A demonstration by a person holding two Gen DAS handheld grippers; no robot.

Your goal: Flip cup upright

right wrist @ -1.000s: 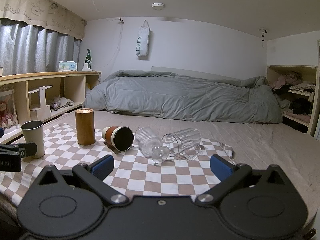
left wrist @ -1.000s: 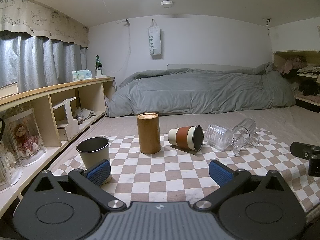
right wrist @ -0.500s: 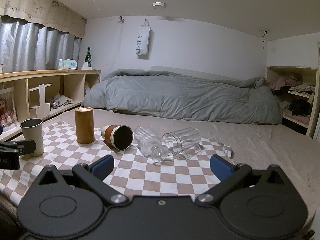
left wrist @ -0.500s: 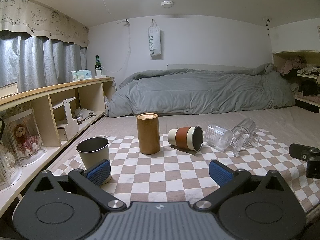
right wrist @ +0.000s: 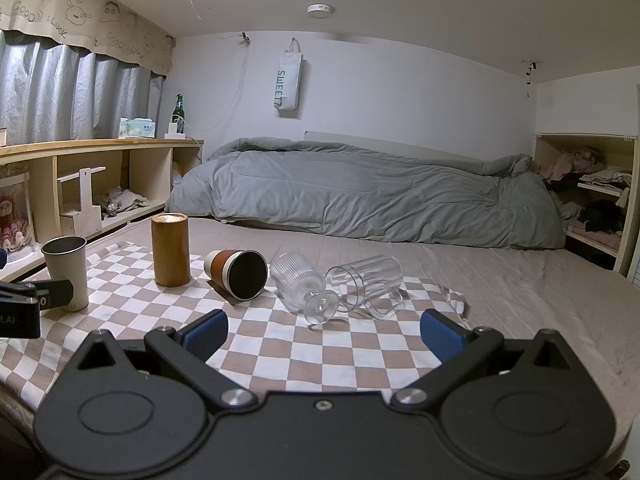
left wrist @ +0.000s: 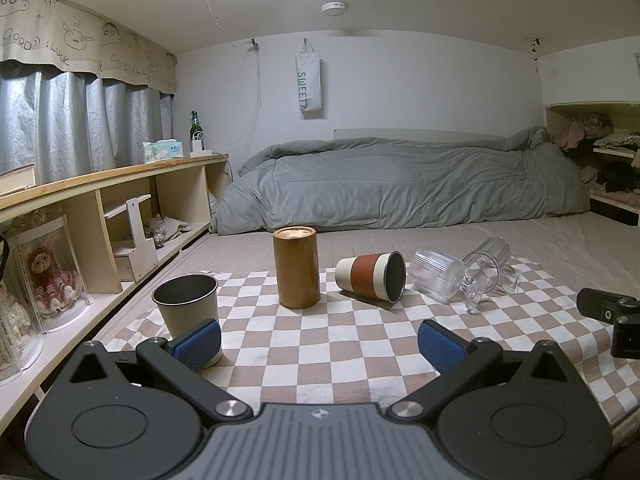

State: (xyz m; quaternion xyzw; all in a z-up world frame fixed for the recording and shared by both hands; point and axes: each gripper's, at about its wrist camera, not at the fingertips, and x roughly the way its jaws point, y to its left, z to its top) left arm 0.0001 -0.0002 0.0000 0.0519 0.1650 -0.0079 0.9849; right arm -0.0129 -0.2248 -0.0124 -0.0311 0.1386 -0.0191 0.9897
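Both grippers (left wrist: pixel 318 344) (right wrist: pixel 324 334) wide open, empty; risk of knocking glasses (right wrist: pixel 298 286) while reaching for cup (right wrist: pixel 236 274) lying beside them.

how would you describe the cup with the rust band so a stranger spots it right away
Find the checkered cloth spread on the bed. Near its middle, right of the upright wooden cylinder, a cream cup lies on its side. Unlike the two clear glasses beside it, it is opaque, with a rust-brown band and dark interior.
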